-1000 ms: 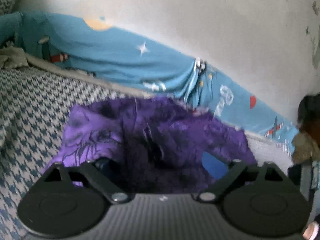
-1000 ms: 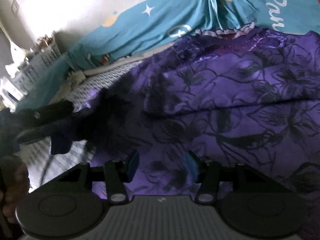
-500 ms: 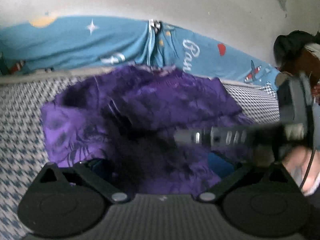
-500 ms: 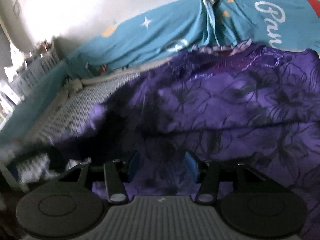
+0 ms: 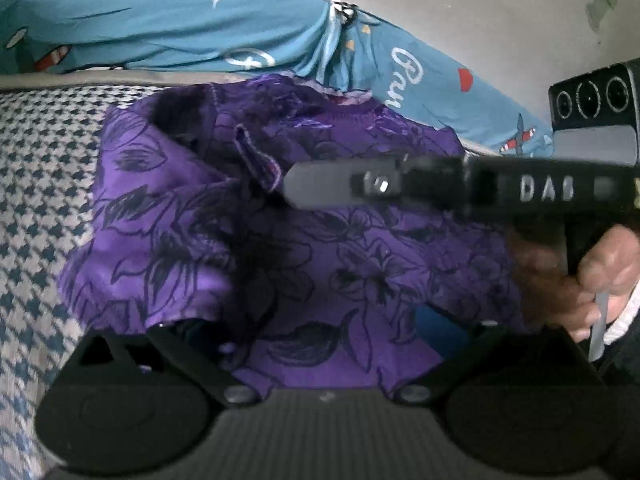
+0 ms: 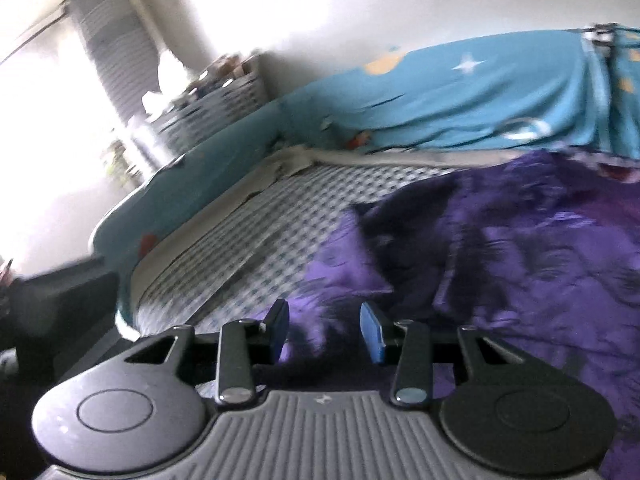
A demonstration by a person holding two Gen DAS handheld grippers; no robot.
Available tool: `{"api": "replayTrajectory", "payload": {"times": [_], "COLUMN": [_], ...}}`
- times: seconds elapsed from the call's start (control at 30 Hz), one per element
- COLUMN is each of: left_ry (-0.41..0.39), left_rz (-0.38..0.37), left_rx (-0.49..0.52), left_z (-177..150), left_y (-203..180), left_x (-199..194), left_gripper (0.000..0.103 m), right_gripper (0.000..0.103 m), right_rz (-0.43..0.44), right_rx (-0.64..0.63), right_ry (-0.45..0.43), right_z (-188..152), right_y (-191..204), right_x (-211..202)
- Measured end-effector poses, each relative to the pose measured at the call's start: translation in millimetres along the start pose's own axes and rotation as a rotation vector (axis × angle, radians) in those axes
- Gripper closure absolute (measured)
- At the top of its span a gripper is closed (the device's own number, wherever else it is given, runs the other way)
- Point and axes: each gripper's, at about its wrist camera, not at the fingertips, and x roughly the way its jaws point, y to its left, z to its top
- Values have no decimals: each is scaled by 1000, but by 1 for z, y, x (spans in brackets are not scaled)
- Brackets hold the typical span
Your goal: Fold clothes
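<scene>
A purple floral garment [image 5: 320,248] lies crumpled on the houndstooth bed cover [image 5: 44,168]. My left gripper [image 5: 316,326] is open wide at the garment's near edge. Cloth drapes over the gap and partly hides its blue pads [image 5: 436,324]. The right gripper [image 5: 320,188] reaches in from the right, held by a hand [image 5: 600,276], with its tip near a raised fold in the middle. In the right wrist view the right gripper [image 6: 324,326] hovers low over the garment's [image 6: 540,264] left edge. A gap shows between its blue pads, with purple cloth under them.
A blue printed sheet [image 5: 160,28] hangs along the wall behind the bed, also seen as the blue sheet [image 6: 480,92] in the right wrist view. A white basket [image 6: 208,100] with clutter stands past the bed's far corner. A dark object [image 6: 60,300] sits off the bed's left side.
The right gripper has swung left across the garment and now crosses the left wrist view. Its own view has turned towards the bed's left corner. The left gripper stays at the near edge.
</scene>
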Motion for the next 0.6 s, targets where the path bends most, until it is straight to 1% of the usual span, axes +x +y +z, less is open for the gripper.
{"api": "replayTrajectory", "payload": {"times": [0.13, 0.33, 0.47, 0.6], "left_ry": [-9, 22, 45, 47], "left_rz": [-7, 21, 40, 71], "left_rx": [2, -18, -55, -83], "left_z": [-4, -15, -28, -39], "left_y": [-3, -7, -9, -11], "left_x": [-4, -3, -8, -16], "left_gripper": [0, 0, 0, 0], "right_gripper": [62, 62, 62, 62], "right_rz": [54, 117, 116, 110], "right_rx": [-56, -137, -173, -234], "right_ry": [41, 95, 123, 141], "right_z": [1, 2, 0, -1], "right_y": [7, 17, 21, 32], "right_x": [13, 31, 44, 54]}}
